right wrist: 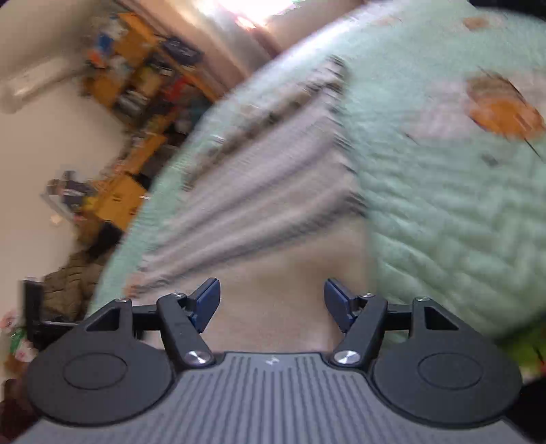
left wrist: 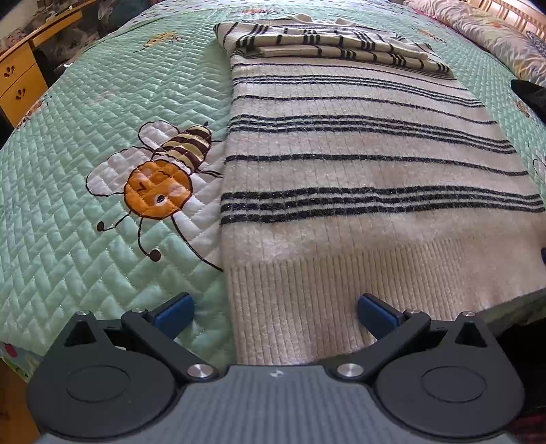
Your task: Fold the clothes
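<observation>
- Far left in the left wrist view, a wooden desk point(left wrist: 20, 78) with drawers stands beside the bed.
- A mint-green quilted bedspread point(left wrist: 68, 191) covers the bed; a stitched bee point(left wrist: 160, 177) sits on it just left of the sweater.
- The left gripper point(left wrist: 275, 316) hangs over the near edge of the bed with its blue pads spread wide and nothing between them; one pad is over the bedspread, the other over the sweater's ribbed hem.
- The cream sweater point(left wrist: 358, 170) with dark stripes lies flat on the bedspread, hem near, running away toward the far side, where its sleeves are folded across the body.
- A floral pillow point(left wrist: 484, 27) lies at the far right corner.
- The right wrist view is heavily blurred: cluttered shelves point(right wrist: 143, 68) at far left, the sweater in the middle, the bedspread to the right.
- The right gripper point(right wrist: 272, 305) stands with its pads apart over the sweater's near edge, gripping nothing.
</observation>
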Demonstrator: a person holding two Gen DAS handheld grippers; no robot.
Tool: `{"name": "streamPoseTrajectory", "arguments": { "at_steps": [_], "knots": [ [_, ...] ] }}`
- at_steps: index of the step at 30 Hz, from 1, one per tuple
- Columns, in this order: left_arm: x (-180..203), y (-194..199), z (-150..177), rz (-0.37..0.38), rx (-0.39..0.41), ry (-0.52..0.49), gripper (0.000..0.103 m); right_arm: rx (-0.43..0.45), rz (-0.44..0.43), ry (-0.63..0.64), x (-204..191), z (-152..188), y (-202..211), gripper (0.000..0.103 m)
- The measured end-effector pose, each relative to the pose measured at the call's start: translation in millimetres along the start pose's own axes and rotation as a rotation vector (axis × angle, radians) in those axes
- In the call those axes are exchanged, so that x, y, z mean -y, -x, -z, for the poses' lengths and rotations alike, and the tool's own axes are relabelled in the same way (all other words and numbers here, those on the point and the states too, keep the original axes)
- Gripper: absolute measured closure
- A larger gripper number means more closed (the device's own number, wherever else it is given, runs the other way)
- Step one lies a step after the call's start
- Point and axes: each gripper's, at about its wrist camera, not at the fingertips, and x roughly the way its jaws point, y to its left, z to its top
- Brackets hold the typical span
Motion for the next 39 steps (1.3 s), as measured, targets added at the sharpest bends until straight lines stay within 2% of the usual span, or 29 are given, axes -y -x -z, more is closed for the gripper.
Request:
{"name": "streamPoseTrajectory", "arguments": {
  "at_steps": [2,8,18,23,26,30,34,39],
  "knots": [
    [-0.5,0.2,-0.9,0.002,-0.004,0.005,0.001,0.006,-0.023,-0.049,9.2,0.6,5.4,0.040],
    [3.2,-0.4,-1.4,0.000,-0.013,-0.001,0.001,0.002,-0.017,-0.040,9.5,0.5,6.2,0.041],
    [4.1,-7.2,-2.4,0.035,-0.017,-0.004,0.000,0.001,-0.061,-0.095,22.0,-0.4,6.9,0.041],
    [-2.1,-8.1,-1.3,0.090,0.005,-0.014,0.001,0.005,-0.087,-0.115,24.6,-1.4,9.8,0.039],
    [-5.6,-6.7,1.2,0.127,0.029,-0.036,0.001,0.032,-0.118,-0.110,25.5,-2.7,20.1,0.032],
    [-7.7,-6.2,5.4,0.162,0.057,-0.071,0.001,0.097,-0.097,-0.086,30.4,-7.7,37.4,0.024],
    [-16.7,-7.4,2.3,0.221,0.083,-0.032,0.001,0.117,-0.051,-0.107,43.4,-12.9,43.2,0.022],
    [-27.8,-10.0,-1.9,0.294,0.106,0.028,0.001,0.092,-0.070,-0.136,51.7,-9.8,31.0,0.020]
  ]
}}
